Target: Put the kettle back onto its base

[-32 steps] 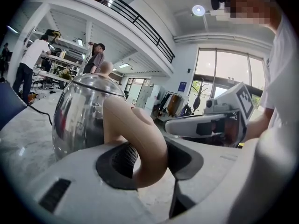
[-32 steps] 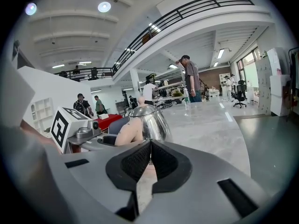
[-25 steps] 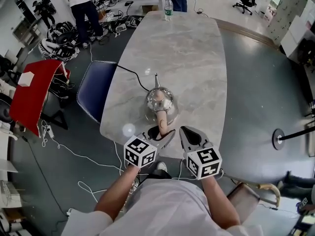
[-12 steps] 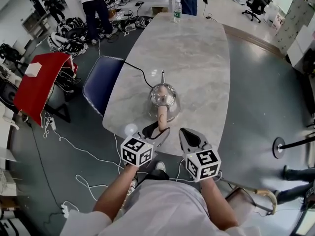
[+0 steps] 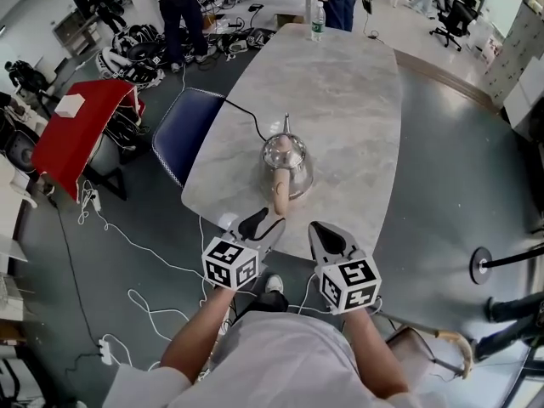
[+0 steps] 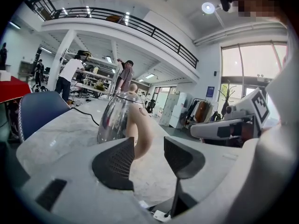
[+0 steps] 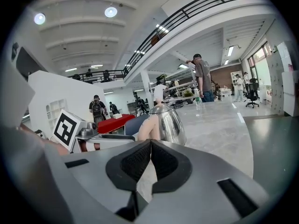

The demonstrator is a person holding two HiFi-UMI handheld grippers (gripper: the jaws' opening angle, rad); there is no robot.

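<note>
The shiny steel kettle with a beige handle stands upright on its round base near the table's front edge. My left gripper is just short of the handle's end. Its jaws have just been opening and now stand wide, with nothing between them. The left gripper view shows the handle beyond the pads of the left gripper. My right gripper is beside it, shut and empty. In the right gripper view the kettle is ahead of the right gripper.
A black cord runs from the base off the marble table's left edge. A water bottle stands at the far end. Left of the table are a blue chair and a red table. People stand beyond.
The left gripper's jaws have come off the kettle's handle and spread. Both grippers have drawn back from the kettle toward the person. The kettle stays where it was.
</note>
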